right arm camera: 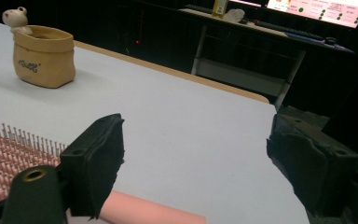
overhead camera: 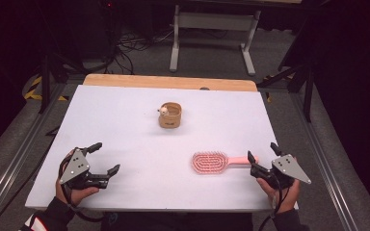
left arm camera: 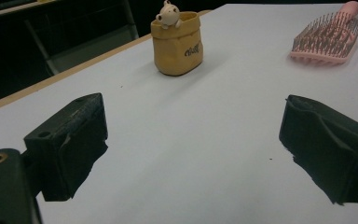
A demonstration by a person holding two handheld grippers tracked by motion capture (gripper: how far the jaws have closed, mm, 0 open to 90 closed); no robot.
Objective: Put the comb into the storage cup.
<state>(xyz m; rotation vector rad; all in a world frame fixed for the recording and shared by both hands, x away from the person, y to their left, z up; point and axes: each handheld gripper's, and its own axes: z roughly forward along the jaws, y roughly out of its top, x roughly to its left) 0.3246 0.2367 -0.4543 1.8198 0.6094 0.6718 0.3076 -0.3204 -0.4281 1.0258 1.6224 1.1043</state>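
Note:
A pink hairbrush (overhead camera: 211, 162) lies bristles up on the white board (overhead camera: 139, 144), its handle pointing right. My right gripper (overhead camera: 262, 151) is at the handle's end with jaws wide apart, open. In the right gripper view the handle (right arm camera: 149, 212) lies low beside one jaw, touched by no pad, and the bristles (right arm camera: 9, 158) are at the left. A tan pouch-shaped cup (overhead camera: 170, 115) with a small animal figure on its rim stands mid-board. My left gripper (overhead camera: 108, 157) rests near the front left, open, with nothing between its jaws (left arm camera: 196, 140). The cup (left arm camera: 177, 44) and brush (left arm camera: 328, 39) lie beyond it.
The board's wooden back edge (overhead camera: 168, 82) runs along the far side. Behind it stand a grey metal table frame (overhead camera: 212, 21) and loose cables on the floor. A lit monitor (right arm camera: 321, 9) sits on a desk in the dark background. Metal rails flank the board.

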